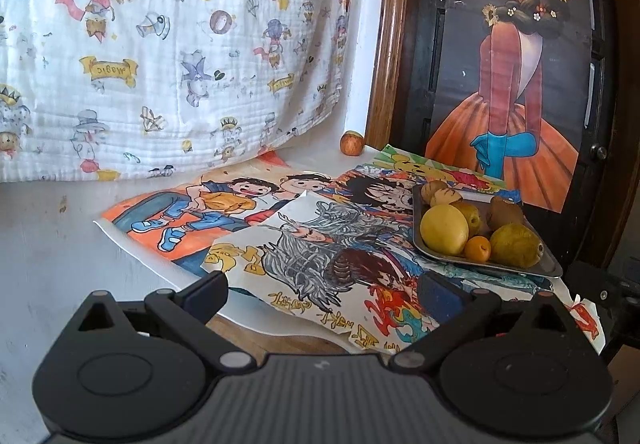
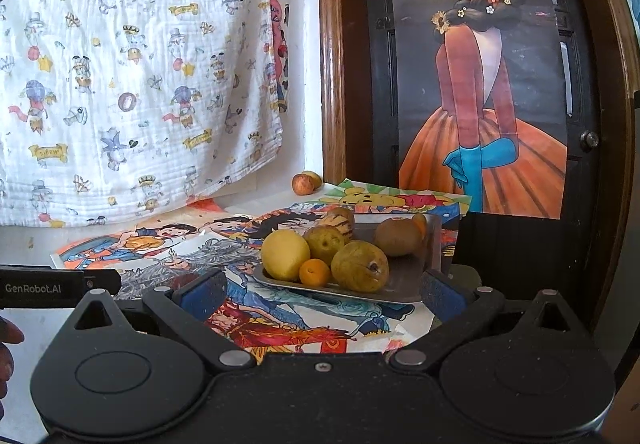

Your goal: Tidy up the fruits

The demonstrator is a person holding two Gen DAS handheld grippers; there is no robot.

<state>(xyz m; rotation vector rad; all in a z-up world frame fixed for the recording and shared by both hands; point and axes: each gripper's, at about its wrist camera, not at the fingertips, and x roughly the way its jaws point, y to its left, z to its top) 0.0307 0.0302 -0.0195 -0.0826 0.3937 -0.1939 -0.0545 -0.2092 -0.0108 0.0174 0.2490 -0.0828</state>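
- While hovering over the drawings [image 2: 304,324], right gripper [image 2: 320,294] spread wide, clamping nothing; metal tray [image 2: 404,284] of fruit just ahead between the fingers.
- Left gripper [image 1: 320,294] also gaping and empty, tray [image 1: 548,268] ahead and off to its right.
- Stray apple [image 1: 351,143] far ahead by the wall, well apart from the tray.
- Bare tabletop [image 1: 52,236] off to the left gripper's left, so plenty of room there.

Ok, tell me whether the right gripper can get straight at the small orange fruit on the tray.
Probably yes. The right gripper is open and empty, and the small orange fruit sits at the tray's near edge facing it. The big yellow fruit and the greenish pear crowd either side, though.
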